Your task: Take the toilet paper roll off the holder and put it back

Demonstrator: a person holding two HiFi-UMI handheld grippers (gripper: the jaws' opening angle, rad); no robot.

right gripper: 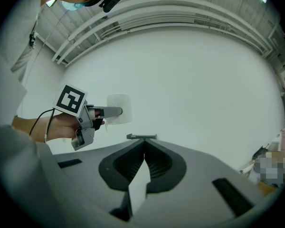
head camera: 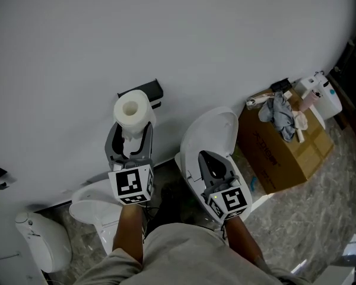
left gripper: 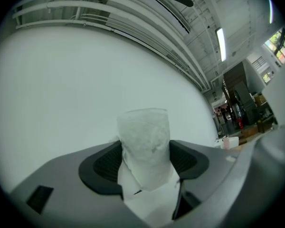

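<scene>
The white toilet paper roll [head camera: 132, 111] is off the wall and upright between the jaws of my left gripper [head camera: 130, 136], which is shut on its lower part. In the left gripper view the roll [left gripper: 144, 144] fills the middle, squeezed by the left gripper [left gripper: 145, 160]. The black holder [head camera: 149, 91] sits on the white wall just behind and to the right of the roll, and it is bare. My right gripper [head camera: 209, 158] hangs over the toilet, shut with nothing in it. The right gripper view shows the right gripper [right gripper: 144, 142], the holder [right gripper: 141, 137] and the roll [right gripper: 118, 109].
A white toilet with a raised lid [head camera: 213, 134] stands under the right gripper. A cardboard box [head camera: 285, 150] with a grey cloth [head camera: 279, 114] on top is to the right, with a white canister [head camera: 321, 94] beyond it. White fixtures [head camera: 43, 241] sit low at the left.
</scene>
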